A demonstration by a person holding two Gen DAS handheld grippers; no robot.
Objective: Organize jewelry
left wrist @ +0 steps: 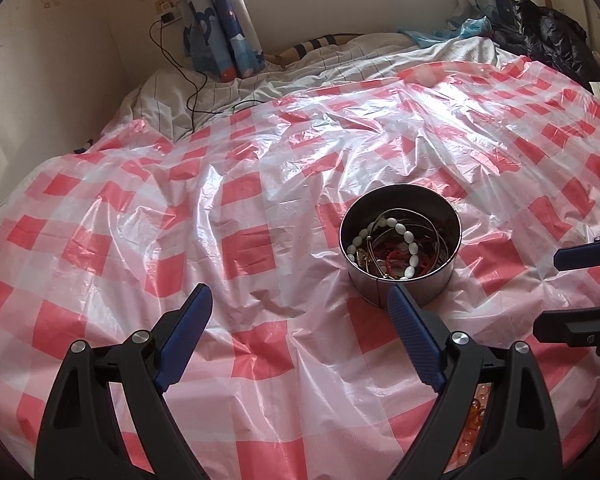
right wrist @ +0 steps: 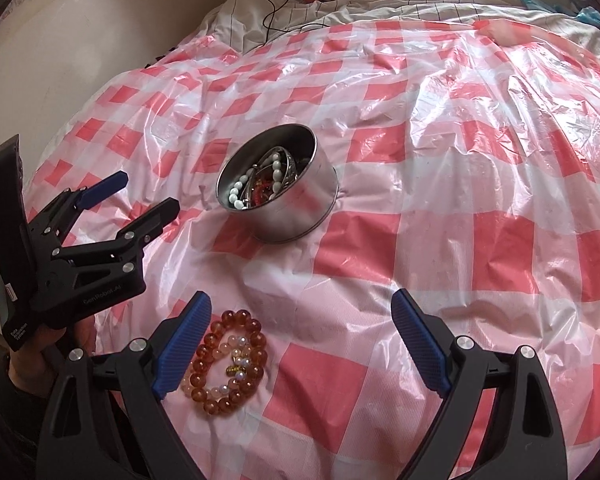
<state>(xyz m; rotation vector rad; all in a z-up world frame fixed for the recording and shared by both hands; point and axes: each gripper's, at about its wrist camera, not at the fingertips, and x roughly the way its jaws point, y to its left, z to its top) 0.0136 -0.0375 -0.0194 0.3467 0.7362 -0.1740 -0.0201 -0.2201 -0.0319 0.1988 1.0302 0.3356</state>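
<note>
A round metal tin [right wrist: 276, 196] sits on the red-checked plastic sheet [right wrist: 440, 208], holding a white bead bracelet [left wrist: 396, 240] and tangled bangles. Near the tin, toward the camera, amber bead bracelets [right wrist: 228, 364] lie beside the right gripper's [right wrist: 300, 344] left finger. Both the right gripper and the left gripper [left wrist: 300, 332] gape wide, holding nothing.
</note>
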